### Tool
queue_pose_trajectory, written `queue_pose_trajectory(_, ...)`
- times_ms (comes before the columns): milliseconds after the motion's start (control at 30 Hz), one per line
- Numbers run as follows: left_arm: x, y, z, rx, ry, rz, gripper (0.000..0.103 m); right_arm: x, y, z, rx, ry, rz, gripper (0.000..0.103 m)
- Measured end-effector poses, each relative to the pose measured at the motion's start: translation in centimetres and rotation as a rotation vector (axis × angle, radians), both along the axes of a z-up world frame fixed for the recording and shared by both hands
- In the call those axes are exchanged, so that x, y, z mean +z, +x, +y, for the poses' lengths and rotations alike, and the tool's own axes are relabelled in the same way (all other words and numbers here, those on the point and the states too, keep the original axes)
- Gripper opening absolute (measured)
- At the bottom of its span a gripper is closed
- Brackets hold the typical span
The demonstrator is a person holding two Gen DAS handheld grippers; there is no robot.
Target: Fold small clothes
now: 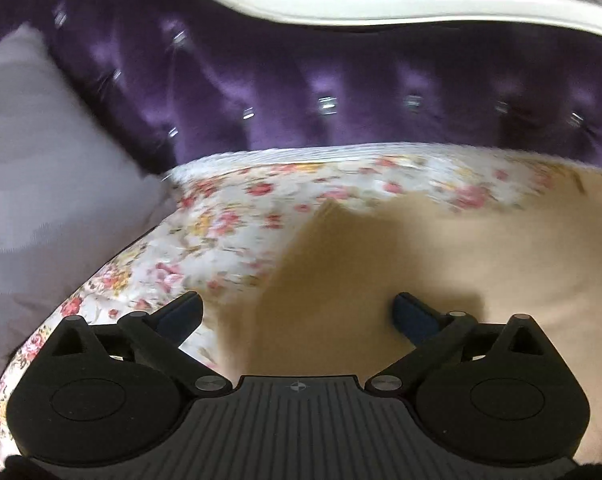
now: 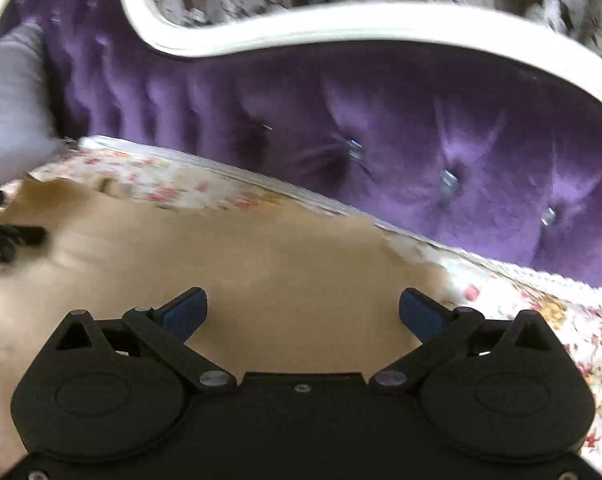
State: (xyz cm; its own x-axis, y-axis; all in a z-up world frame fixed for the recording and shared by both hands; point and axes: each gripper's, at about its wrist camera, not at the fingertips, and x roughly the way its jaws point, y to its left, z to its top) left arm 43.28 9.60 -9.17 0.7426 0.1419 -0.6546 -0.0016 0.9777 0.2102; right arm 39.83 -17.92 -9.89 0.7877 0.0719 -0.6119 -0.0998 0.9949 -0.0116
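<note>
A tan garment lies spread flat on a floral sheet; it also fills the middle of the right wrist view. My left gripper is open and empty, hovering over the garment's left edge. My right gripper is open and empty above the garment's right part. The left gripper's black fingers show at the left edge of the right wrist view, over the cloth. Both views are blurred by motion.
A purple tufted headboard with a white frame stands behind the bed; it also shows in the right wrist view. A grey pillow lies at the left, by the sheet.
</note>
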Motion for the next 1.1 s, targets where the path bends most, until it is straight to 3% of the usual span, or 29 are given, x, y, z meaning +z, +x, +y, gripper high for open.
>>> queue_pose_trajectory(167,0.0,2.1,3.3,0.090,-0.065,0.029,0.103,-1.6,0.1,-3.7,-0.110,0.197,0.028,0.102)
queue_pose_trajectory(400,0.8,0.8,6.2,0.170,-0.251,0.061,0.102,-1.6,-0.1,-4.7,-0.147,0.249,0.023,0.102)
queue_pose_trajectory(600,1.4,-3.6,6.7,0.099,-0.404,0.083,0.102,-1.3,-0.9,-6.8,-0.140,0.373,0.018,0.102)
queue_pose_trajectory(733,0.5,-6.7,6.0,0.040,-0.425,0.114,0.102,-1.1,-2.9,-7.7,-0.105,0.388,0.035,0.102)
queue_pose_trajectory(867,0.0,-9.3,4.7,-0.016,-0.348,0.099,0.102,-1.1,-5.6,-7.9,-0.053,0.398,0.034,0.102)
queue_pose_trajectory(1100,-0.3,-11.9,3.9,-0.084,-0.361,0.098,0.102,-1.1,-9.5,-7.5,0.042,0.512,0.047,0.103)
